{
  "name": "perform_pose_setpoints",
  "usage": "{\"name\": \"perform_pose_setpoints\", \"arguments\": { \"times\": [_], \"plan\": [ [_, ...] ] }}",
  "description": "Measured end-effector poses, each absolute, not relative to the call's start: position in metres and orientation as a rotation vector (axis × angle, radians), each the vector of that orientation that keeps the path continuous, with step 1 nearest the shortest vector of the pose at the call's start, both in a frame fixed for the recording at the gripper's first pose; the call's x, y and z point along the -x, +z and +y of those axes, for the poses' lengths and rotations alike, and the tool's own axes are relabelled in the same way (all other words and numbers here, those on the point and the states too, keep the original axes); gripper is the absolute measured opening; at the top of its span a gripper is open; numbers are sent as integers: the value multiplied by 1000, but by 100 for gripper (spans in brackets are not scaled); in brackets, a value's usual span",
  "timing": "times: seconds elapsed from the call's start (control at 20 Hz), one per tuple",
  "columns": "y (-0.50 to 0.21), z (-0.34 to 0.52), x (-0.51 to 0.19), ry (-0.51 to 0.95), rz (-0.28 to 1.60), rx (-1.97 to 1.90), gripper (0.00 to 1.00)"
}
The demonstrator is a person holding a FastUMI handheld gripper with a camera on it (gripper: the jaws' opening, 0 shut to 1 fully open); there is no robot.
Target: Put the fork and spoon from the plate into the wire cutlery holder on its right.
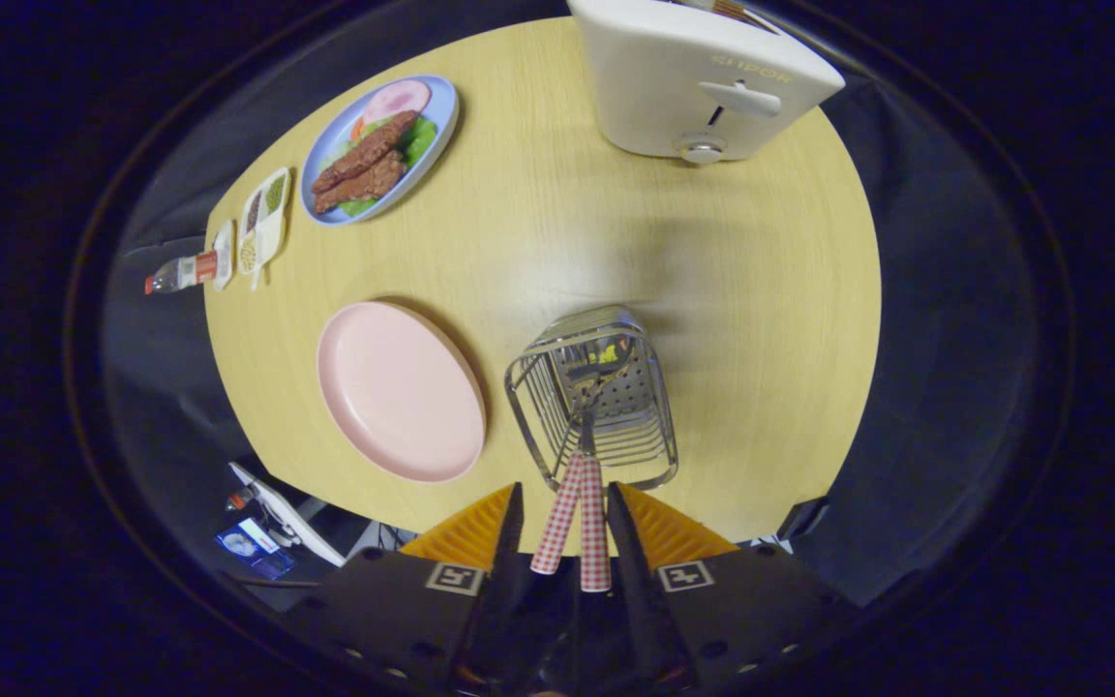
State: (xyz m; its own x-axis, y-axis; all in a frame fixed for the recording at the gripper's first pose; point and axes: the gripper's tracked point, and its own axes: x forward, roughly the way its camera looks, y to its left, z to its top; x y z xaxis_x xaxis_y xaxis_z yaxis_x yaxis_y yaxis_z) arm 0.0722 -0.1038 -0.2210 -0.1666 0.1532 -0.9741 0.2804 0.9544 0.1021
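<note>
Gripper fingers part-open, flanking two red-checked cutlery handles; contact on handles unclear, grip cannot tell. Heads down inside wire cutlery holder, just ahead of fingers; fork vs spoon not distinguishable. Pink plate bare, just left of holder on round wooden table. Beyond: white toaster, blue plate with food, condiment tray, small bottle.

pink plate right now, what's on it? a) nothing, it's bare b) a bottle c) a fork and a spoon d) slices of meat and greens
a: the pink plate lies bare, and both checked handles stand in the wire holder, between the open gripper's fingers.
</note>
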Motion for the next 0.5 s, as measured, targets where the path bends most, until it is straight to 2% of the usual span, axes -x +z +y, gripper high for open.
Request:
{"name": "perform_pose_setpoints", "arguments": {
  "times": [0.15, 0.25, 0.3, 0.5],
  "plan": [
    [-209, -111, -86, -112, 1599, -295, 86],
    [-196, -112, -96, -94, 1480, -256, 88],
    [-188, -112, -103, -82, 1398, -237, 92],
    [-143, -97, -120, -59, 1049, -194, 93]
  ]
}}
